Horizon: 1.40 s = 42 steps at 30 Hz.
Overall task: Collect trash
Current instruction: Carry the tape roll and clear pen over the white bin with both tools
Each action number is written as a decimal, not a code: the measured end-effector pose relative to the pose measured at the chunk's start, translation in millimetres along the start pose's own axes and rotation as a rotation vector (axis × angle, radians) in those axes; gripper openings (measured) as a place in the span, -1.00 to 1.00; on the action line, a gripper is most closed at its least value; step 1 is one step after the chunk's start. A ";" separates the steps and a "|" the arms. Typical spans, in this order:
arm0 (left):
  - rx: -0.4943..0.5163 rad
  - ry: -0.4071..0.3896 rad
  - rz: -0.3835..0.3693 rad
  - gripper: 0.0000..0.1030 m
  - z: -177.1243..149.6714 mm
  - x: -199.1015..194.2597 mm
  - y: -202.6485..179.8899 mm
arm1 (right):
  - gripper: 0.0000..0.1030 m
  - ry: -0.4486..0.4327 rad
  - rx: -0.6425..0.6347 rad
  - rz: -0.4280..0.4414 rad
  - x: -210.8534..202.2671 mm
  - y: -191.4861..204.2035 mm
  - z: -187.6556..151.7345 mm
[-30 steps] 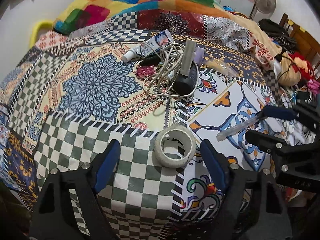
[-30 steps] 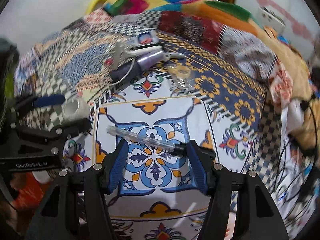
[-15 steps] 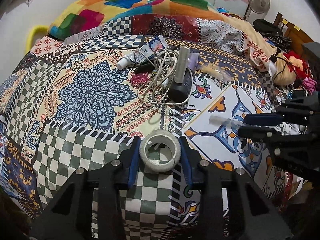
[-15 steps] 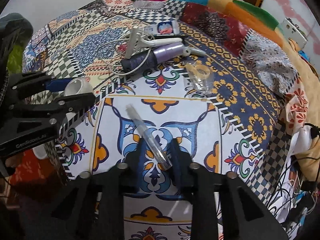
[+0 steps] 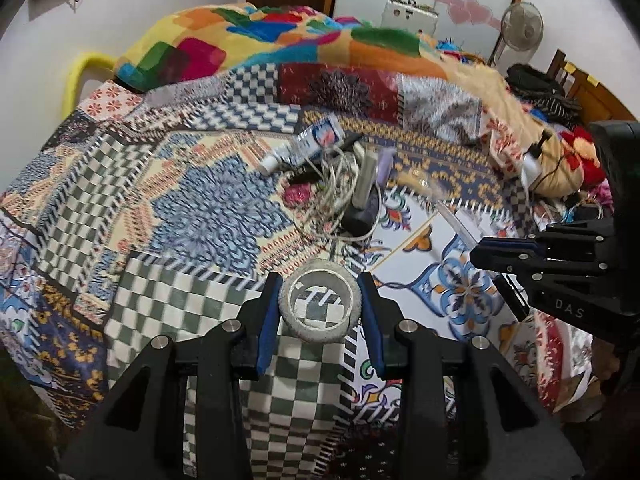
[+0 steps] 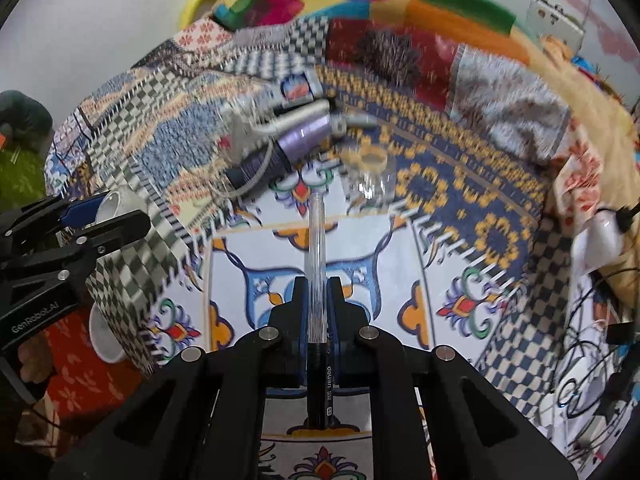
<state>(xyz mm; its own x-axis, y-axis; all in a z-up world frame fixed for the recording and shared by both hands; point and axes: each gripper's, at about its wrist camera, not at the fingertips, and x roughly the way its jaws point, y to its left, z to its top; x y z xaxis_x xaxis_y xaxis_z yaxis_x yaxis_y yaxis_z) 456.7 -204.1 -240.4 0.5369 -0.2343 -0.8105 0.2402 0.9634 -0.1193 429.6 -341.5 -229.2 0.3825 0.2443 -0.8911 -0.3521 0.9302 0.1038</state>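
My left gripper (image 5: 320,300) is shut on a white tape roll (image 5: 320,306), held above the patterned bedspread (image 5: 168,248); the roll also shows at the left of the right wrist view (image 6: 116,206). My right gripper (image 6: 318,292) is shut on a clear pen (image 6: 316,240) with a black end, pointing forward along the fingers. The pen tip shows in the left wrist view (image 5: 454,222), sticking out of the right gripper (image 5: 496,258). A toothpaste tube (image 5: 312,142) lies further back on the bed.
A tangle of white cable (image 5: 340,196), a purple-and-black bottle (image 6: 280,154) and a clear plastic wrapper (image 6: 370,176) lie mid-bed. A colourful blanket (image 5: 280,40) is piled at the back. Cables and clutter (image 6: 592,360) sit at the right edge.
Both grippers have closed and lifted: the left on the tape roll, the right on the pen, which has turned from lying crosswise to pointing forward. The views have tilted upward.
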 end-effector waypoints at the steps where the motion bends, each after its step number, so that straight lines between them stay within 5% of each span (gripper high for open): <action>1: -0.003 -0.009 0.005 -0.28 1.5 -6.9 1.3 | -0.84 -0.011 -0.004 -0.004 -5.5 2.7 2.1; 20: -0.072 -0.206 0.145 -0.28 -4.3 -188.6 49.8 | -0.84 -0.235 -0.119 0.084 -132.9 122.6 20.3; 32: -0.156 -0.258 0.270 -0.28 -69.4 -285.6 112.7 | -0.84 -0.253 -0.237 0.183 -156.9 236.7 6.2; 42: -0.259 -0.234 0.361 -0.28 -140.6 -329.5 187.4 | -0.84 -0.181 -0.356 0.264 -139.1 339.2 -12.1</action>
<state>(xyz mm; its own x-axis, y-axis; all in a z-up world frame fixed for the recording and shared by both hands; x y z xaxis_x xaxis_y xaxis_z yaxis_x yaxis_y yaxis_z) 211.2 72.0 -76.3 0.7228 0.1253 -0.6796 -0.1871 0.9822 -0.0179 246.6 -63.2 -75.4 0.3719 0.5330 -0.7600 -0.7158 0.6859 0.1309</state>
